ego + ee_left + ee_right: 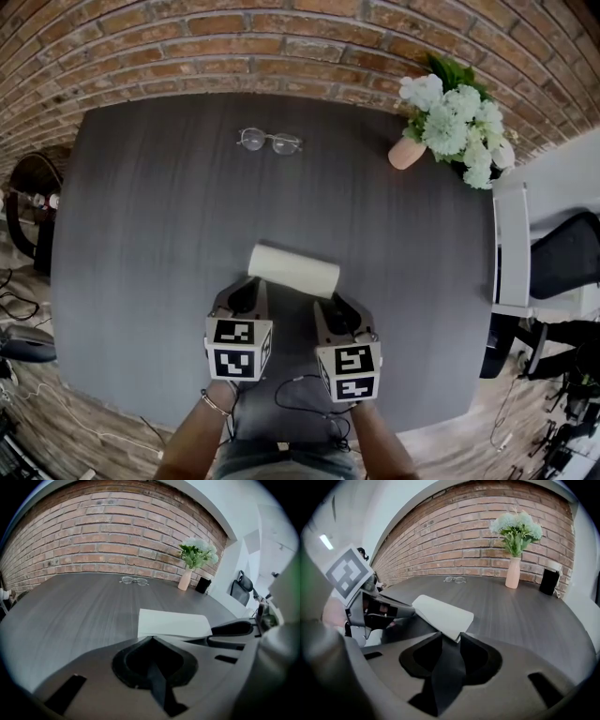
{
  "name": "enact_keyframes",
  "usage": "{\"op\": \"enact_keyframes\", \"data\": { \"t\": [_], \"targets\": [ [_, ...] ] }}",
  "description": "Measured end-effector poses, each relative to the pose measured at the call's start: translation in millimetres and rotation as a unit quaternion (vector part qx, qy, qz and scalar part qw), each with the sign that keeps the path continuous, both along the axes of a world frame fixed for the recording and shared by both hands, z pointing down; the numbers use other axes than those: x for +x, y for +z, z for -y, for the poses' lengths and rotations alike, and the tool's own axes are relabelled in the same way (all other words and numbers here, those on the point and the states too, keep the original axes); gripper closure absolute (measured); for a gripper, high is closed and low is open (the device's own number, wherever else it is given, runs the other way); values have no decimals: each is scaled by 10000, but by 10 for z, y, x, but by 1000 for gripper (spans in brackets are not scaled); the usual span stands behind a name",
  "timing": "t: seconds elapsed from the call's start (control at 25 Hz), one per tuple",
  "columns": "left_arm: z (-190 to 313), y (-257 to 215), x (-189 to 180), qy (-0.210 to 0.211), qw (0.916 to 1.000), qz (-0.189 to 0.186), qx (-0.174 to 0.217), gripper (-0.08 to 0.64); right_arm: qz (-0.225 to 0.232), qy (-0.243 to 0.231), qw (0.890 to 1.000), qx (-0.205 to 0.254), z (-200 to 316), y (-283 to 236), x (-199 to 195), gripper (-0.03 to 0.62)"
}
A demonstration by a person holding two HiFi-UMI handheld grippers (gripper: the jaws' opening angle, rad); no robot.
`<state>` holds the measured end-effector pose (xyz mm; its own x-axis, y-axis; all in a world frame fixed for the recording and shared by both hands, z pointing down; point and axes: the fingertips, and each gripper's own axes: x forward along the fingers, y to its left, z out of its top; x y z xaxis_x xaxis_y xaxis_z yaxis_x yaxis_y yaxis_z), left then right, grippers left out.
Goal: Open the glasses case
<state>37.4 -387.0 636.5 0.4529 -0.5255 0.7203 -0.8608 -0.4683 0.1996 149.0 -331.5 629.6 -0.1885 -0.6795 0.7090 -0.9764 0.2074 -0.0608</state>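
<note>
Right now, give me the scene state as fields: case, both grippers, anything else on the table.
glasses case: white, closed, lying flat on the near half of the table
left gripper: jaws together, tips at the case's near edge, nothing between them
right gripper: jaws closed on a near corner of the case
glasses: far side of the table, apart from the case
vase: pink, white flowers, far right
table: dark grey, wood grain
task state: case not yet opened

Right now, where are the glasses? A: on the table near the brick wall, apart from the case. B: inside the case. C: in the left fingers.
A: the glasses lie on the far tabletop, clear of the white glasses case.
</note>
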Motion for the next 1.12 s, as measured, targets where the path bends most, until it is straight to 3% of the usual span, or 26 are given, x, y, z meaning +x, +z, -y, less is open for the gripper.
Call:
{"op": "enact_keyframes", "data": {
  "t": [1.12],
  "targets": [
    [0,5,-11,61,9999,-70,-108,565,56,141,9996,254,145,-197,56,476]
  ]
}}
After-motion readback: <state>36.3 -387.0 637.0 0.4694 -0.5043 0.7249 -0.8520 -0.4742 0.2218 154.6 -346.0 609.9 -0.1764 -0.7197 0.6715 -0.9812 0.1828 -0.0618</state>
